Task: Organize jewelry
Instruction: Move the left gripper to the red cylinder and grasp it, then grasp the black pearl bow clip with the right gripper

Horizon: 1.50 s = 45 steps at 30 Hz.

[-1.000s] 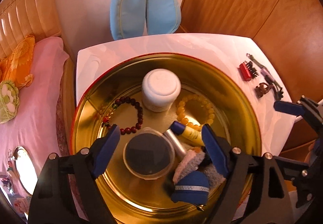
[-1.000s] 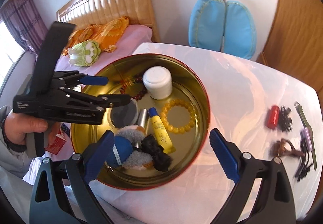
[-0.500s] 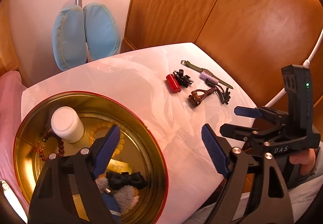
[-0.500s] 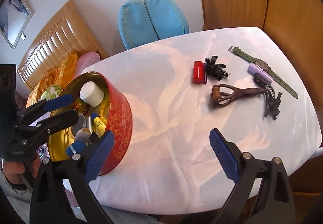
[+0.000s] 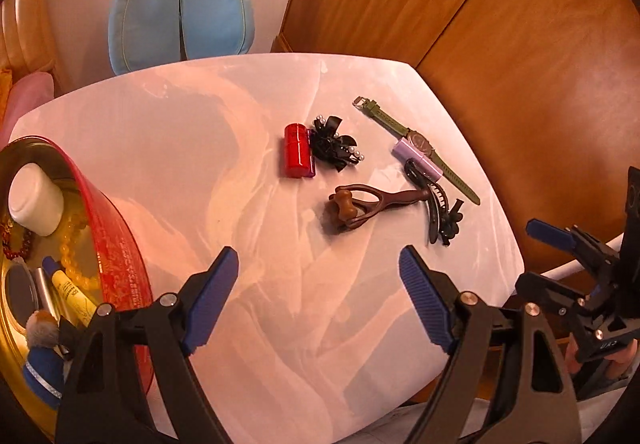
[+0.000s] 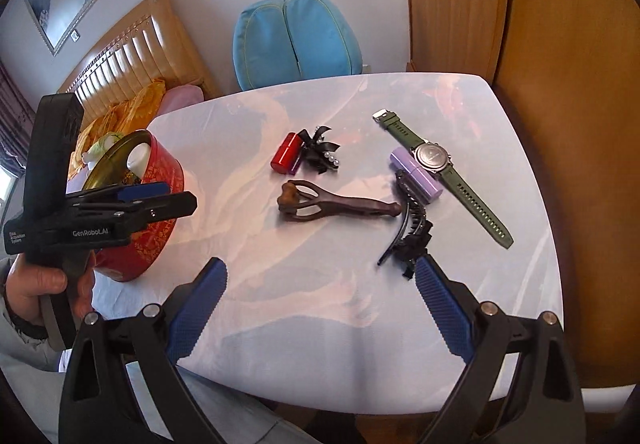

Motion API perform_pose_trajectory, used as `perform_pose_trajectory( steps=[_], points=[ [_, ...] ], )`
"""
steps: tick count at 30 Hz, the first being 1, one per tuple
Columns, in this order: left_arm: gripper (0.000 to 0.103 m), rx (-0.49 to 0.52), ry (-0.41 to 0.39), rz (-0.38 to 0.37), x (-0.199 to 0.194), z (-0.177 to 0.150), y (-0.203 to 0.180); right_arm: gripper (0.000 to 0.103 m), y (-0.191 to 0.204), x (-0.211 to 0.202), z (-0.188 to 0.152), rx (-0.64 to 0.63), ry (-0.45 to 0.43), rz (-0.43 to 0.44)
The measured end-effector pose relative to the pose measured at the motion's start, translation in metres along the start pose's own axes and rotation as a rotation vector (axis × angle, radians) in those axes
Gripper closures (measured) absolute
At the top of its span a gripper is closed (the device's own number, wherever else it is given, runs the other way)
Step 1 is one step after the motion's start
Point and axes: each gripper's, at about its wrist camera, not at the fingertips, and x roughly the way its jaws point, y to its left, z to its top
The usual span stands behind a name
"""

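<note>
While angled down over table, both claws agape.

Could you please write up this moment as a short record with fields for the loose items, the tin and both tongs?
surface: white table
loose items: red tube, black bow, green watch, purple tube, brown massage roller, black hair claw
container: red tin, at the table's left edge
in the tin: white jar, yellow beads, yellow tube
left tongs: open, empty, above bare table
right tongs: open, empty
</note>
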Motion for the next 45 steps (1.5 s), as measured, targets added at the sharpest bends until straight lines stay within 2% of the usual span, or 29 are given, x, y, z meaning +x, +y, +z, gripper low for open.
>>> perform_pose_trajectory(
  steps=[4, 8, 13, 16, 18, 21, 26, 29, 32, 33, 35, 36, 37, 40, 45],
  points=[
    [0.022, 0.050, 0.025, 0.074, 0.028, 0.017, 0.000, 0.007, -0.014, 0.016, 0.008, 0.039, 0.015, 0.021],
    [0.022, 0.084, 0.011, 0.143, 0.059, 0.046, 0.011, 0.007, -0.019, 0.033, 0.022, 0.053, 0.048, 0.026],
    [0.022, 0.074, 0.038, 0.116, 0.102, 0.072, 0.024, 0.007, -0.025, 0.058, 0.042, 0.071, 0.072, 0.009],
    [0.022, 0.081, 0.054, 0.085, 0.119, 0.077, 0.026, 0.007, -0.025, 0.072, 0.051, 0.076, 0.084, 0.003],
    [0.022, 0.099, 0.060, 0.090, 0.128, 0.079, 0.028, 0.007, -0.024, 0.079, 0.056, 0.068, 0.096, -0.004],
    [0.022, 0.109, 0.027, 0.133, 0.129, 0.079, 0.034, 0.007, -0.022, 0.085, 0.065, 0.063, 0.099, -0.006],
    [0.022, 0.060, 0.012, 0.168, 0.126, 0.080, 0.051, 0.007, -0.021, 0.095, 0.070, 0.058, 0.108, -0.001],
    [0.022, 0.084, 0.012, 0.169, 0.127, 0.080, 0.049, 0.007, -0.019, 0.100, 0.071, 0.051, 0.120, 0.004],
    [0.022, 0.087, -0.007, 0.122, 0.128, 0.081, 0.044, 0.007, -0.016, 0.103, 0.071, 0.043, 0.129, 0.007],
    [0.022, 0.098, -0.015, 0.132, 0.129, 0.081, 0.041, 0.007, -0.015, 0.104, 0.072, 0.039, 0.132, 0.007],
    [0.040, 0.124, -0.020, 0.162, 0.132, 0.083, 0.037, 0.007, -0.014, 0.104, 0.071, 0.032, 0.137, 0.007],
    [0.068, 0.131, -0.030, 0.204, 0.131, 0.082, 0.035, 0.007, -0.014, 0.104, 0.071, 0.028, 0.138, 0.008],
    [0.077, 0.129, -0.030, 0.217, 0.131, 0.083, 0.036, 0.007, -0.014, 0.104, 0.071, 0.025, 0.141, 0.008],
    [0.077, 0.099, -0.011, 0.178, 0.126, 0.083, 0.041, 0.007, -0.013, 0.106, 0.070, 0.020, 0.149, 0.010],
    [0.077, 0.037, -0.052, 0.118, 0.099, 0.079, 0.043, 0.007, -0.009, 0.113, 0.077, -0.010, 0.149, 0.014]
  ],
)
